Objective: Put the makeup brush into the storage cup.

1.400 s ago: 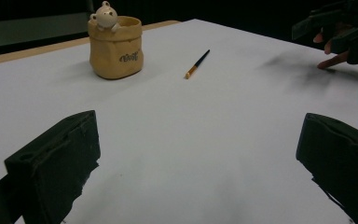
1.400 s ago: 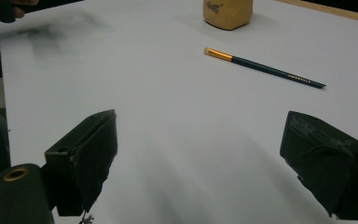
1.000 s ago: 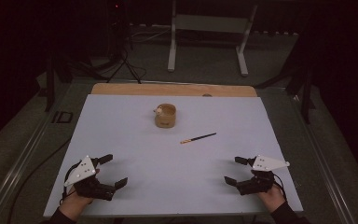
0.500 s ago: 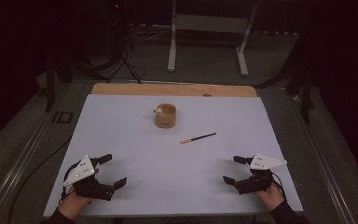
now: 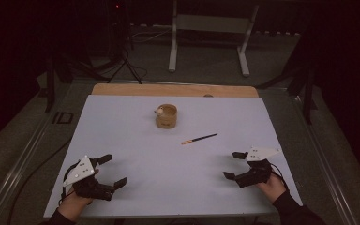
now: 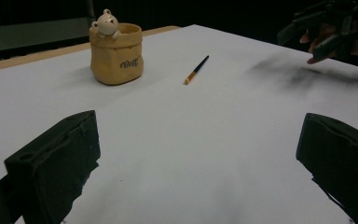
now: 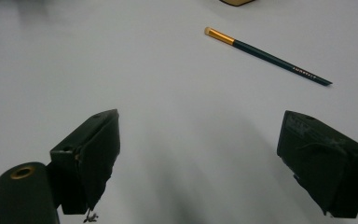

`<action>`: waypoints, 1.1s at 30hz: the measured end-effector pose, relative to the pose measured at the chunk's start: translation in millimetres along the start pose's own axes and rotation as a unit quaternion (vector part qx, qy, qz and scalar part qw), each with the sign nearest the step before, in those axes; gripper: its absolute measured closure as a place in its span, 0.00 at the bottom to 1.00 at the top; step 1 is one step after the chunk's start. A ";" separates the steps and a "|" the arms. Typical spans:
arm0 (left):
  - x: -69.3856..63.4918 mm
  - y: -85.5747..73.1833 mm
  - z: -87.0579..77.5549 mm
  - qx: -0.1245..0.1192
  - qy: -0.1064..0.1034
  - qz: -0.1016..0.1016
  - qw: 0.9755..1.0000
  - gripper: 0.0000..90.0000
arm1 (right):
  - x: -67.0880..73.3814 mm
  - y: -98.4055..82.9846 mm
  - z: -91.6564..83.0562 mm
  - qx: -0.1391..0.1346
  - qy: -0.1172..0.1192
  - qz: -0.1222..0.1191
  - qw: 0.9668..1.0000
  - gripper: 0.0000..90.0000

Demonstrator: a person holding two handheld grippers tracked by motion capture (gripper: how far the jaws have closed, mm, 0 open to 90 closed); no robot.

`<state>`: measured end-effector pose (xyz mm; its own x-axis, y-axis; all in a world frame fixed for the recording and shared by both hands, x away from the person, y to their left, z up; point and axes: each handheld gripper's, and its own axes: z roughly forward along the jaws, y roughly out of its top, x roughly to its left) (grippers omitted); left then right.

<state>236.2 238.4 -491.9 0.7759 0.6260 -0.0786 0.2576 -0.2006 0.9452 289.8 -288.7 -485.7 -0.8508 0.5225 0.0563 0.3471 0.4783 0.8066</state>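
We see the right claw resting low at the near right of the bench, jaws spread wide with nothing between them, and it sits closest to the brush, so we judge that this hand is readied for a pick-up. The left claw rests at the near left, its jaws equally wide apart and empty, as if waiting its turn. The brush lies flat on the white sheet, a little past the middle and well apart from both claws, its orange end toward the left claw's side. Beyond it, near the far edge, stands the pot, upright and open at the top, a likely home for the brush. From the right claw's own view we make out the brush's gold band and small lettering on its dark handle, which the high view is too far off to give. The left claw's view shows a little bear figure perched on the pot's rim and writing on its side, and the other hand at the upper right.
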 end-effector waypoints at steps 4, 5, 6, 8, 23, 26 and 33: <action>0.0 0.5 -0.5 0.000 0.002 0.001 1.000 0.01 | -11.2 5.2 6.2 0.021 0.026 -0.005 0.999 0.15; 0.0 0.5 -0.6 0.000 0.003 0.002 1.000 0.01 | -12.9 6.0 8.0 0.031 0.033 -0.009 0.999 0.15; 0.1 0.5 -0.7 0.000 0.003 0.002 1.000 0.01 | -14.1 6.5 9.6 0.039 0.036 -0.015 0.998 0.15; 0.3 0.1 -0.5 0.002 0.003 0.001 1.000 0.01 | -16.7 7.1 12.6 0.057 0.051 -0.017 0.997 0.16; 0.1 0.4 -0.9 0.001 0.001 0.002 1.000 0.01 | -37.4 16.0 24.6 0.132 0.071 -0.014 0.989 0.16; 0.1 0.2 -0.9 0.001 0.000 0.001 1.000 0.01 | -41.3 19.5 25.7 0.145 0.071 -0.012 0.987 0.16; -0.3 1.3 -1.7 -0.003 0.000 0.002 1.000 0.01 | -54.7 28.1 27.0 0.180 0.083 -0.005 0.980 0.15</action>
<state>235.3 239.3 -490.1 0.7773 0.6246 -0.0752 0.2506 -0.1978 0.9477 356.7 -284.7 -482.0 -0.8973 0.4083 0.1678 0.4289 0.7164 0.5502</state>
